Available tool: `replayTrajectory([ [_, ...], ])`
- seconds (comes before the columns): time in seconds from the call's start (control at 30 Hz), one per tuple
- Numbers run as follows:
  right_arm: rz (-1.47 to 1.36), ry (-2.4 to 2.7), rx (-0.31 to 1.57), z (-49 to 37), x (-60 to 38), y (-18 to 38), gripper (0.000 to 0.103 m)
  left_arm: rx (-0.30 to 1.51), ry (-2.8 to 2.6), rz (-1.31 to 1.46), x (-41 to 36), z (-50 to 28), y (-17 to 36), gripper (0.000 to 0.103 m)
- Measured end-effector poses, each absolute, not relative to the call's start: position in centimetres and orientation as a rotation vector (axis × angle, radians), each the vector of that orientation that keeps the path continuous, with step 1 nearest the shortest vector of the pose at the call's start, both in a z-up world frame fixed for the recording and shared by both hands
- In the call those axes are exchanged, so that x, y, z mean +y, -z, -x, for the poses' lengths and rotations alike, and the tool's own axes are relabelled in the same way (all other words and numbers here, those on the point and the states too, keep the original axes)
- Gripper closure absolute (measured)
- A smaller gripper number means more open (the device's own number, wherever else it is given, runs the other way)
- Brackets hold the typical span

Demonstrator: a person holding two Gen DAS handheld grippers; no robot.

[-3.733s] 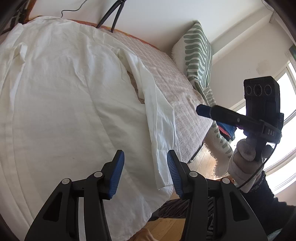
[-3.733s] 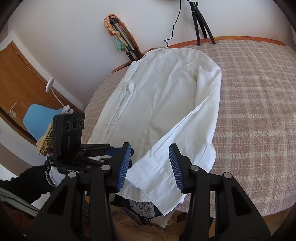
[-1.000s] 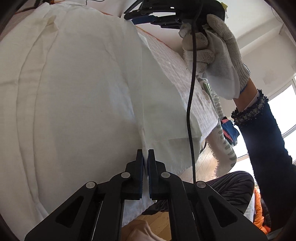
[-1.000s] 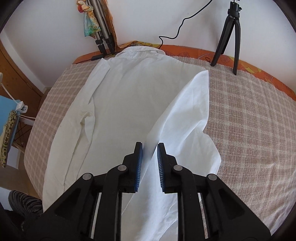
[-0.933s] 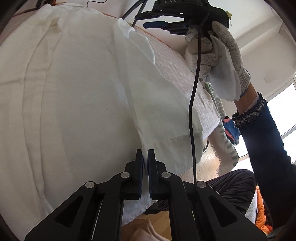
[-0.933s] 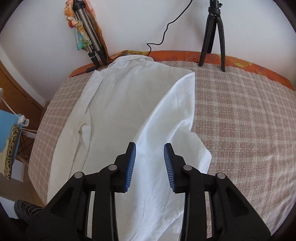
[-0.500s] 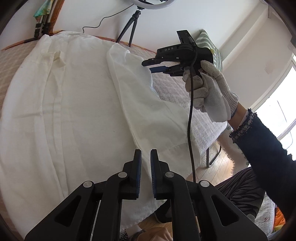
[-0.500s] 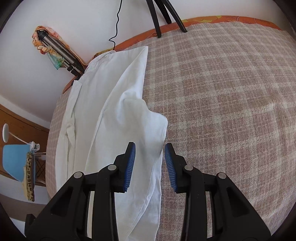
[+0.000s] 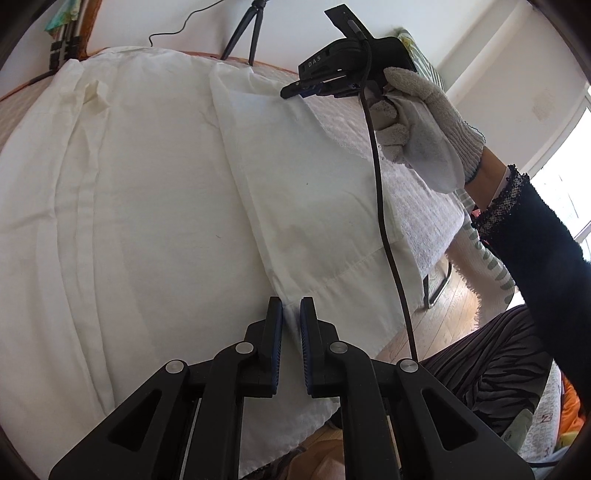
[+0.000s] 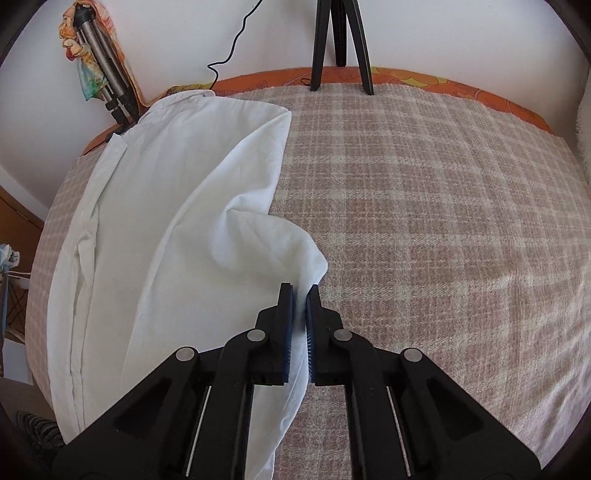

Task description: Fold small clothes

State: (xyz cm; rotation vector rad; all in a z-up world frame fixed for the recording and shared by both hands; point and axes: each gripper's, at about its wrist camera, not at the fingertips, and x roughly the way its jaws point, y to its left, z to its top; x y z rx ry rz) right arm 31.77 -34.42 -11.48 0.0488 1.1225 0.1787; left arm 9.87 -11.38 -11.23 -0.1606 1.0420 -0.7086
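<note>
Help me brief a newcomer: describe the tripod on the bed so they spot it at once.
Start at the checked bedspread, then look to its far edge along the wall. The black tripod stands there with legs spread; the other stand, left by the white shirt, is folded and draped in colourful cloth.

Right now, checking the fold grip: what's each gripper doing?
Left gripper: shut on the white shirt near its hem.
Right gripper: jaws just closed, pinching the shirt's folded side edge.

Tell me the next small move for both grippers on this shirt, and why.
Probably lift and carry the right side panel across toward the shirt's middle. The left gripper pinches the hem at the fold line, and the right gripper, its jaws just closed, pinches the outer edge, which bulges off the blanket; the other sleeve is not yet folded.
</note>
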Motion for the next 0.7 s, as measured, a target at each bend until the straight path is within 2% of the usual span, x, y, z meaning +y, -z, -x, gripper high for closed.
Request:
replayTrajectory([
  [0.2,-0.149,-0.258,1.052,-27.0,-37.2,7.7,0.087,1.028,0.714,0.179,-10.7,-9.5,10.3,0.095],
  [0.33,-0.242,-0.364,1.041,-20.8,-38.6,6.3,0.062,0.983,0.720,0.203,-9.8,-9.3,9.1,0.095],
  [0.53,-0.334,-0.555,1.102,-11.3,-37.2,8.2,0.060,0.940,0.745,0.229,-9.5,-10.9,7.1,0.095],
  [0.63,-0.264,-0.576,1.127,-8.7,-35.4,9.7,0.058,0.944,0.759,0.244,-10.4,-12.3,7.3,0.095],
  [0.7,-0.216,-0.561,1.149,-7.9,-34.4,11.0,0.050,0.961,0.776,0.233,-11.1,-13.2,7.7,0.095],
])
